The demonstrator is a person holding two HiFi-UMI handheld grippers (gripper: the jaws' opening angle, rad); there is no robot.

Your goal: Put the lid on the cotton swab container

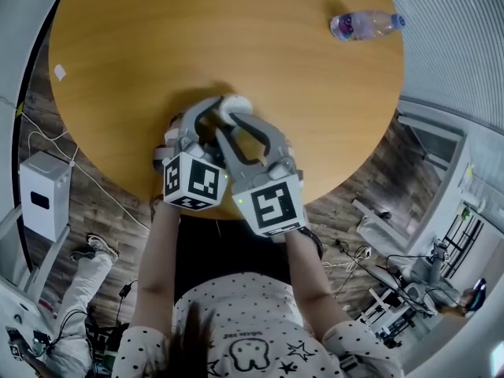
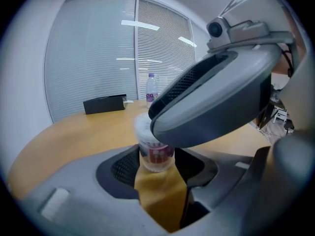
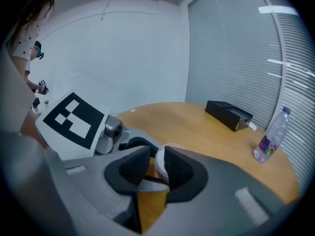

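- The cotton swab container (image 2: 156, 155), a clear tub with a red label, stands upright on the round wooden worktop (image 1: 236, 30). In the head view it is a little toward 6 o'clock from the worktop's middle.
- The left tool (image 2: 157, 170) comes at the tub from 6 o'clock. The tub sits between its two black pads, and each pad lies against one side, so this tool is clamped on the tub's lower part.
- The white lid (image 3: 159, 162) sits on top of the tub, at 12 o'clock from the red label in the left gripper view.
- The right tool (image 3: 156, 170) reaches in from about 5 o'clock and crosses just above the left tool.
- Its jaws stand close around the lid. The pad at 3 o'clock is against the lid, while a thin sliver of worktop shows beside the pad at 9 o'clock, so this tool is not clamped.
- A water bottle (image 1: 366, 24) stands near the worktop's rim, at about 1 o'clock from the tools and well apart from them.
- A black box (image 3: 229, 113) lies on the far side of the worktop, near the bottle.
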